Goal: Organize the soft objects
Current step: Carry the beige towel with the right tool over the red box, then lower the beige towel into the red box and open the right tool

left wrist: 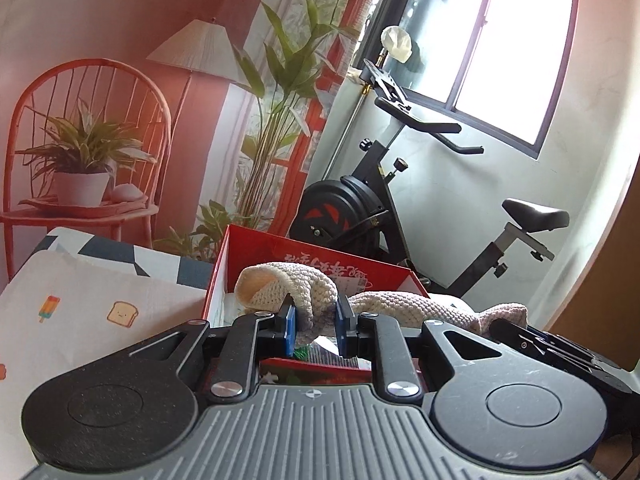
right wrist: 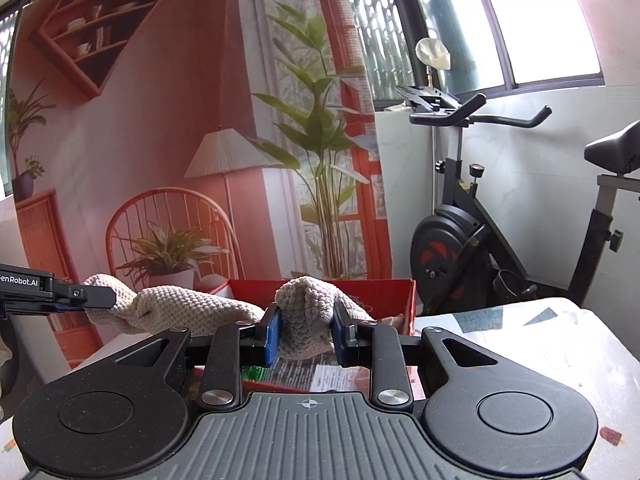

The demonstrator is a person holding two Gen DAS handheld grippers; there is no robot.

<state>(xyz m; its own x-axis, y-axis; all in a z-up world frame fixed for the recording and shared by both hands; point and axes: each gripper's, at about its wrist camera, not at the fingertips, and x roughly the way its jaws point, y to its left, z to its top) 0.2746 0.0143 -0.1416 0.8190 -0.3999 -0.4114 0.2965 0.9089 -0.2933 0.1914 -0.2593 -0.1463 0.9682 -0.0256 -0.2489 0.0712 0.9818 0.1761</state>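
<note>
Beyond red box (right wrist: pixel 320 292), left-view-only pillow (left wrist: pixel 100 312)

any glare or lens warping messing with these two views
Left wrist view: the window is blown out white and the frame corners are rounded off by the fisheye. Right wrist view: the window glares too; the knitted cloth stays sharp.

Knitted cloth (left wrist: pixel 304 284) between both tools, above the box (left wrist: pixel 320 256); exercise bike (left wrist: pixel 400 200) behind

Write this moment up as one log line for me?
left tool: shut on knitted cloth | right tool: shut on knitted cloth | cloth: held between both, in front of red box | step: not yet put away
</note>
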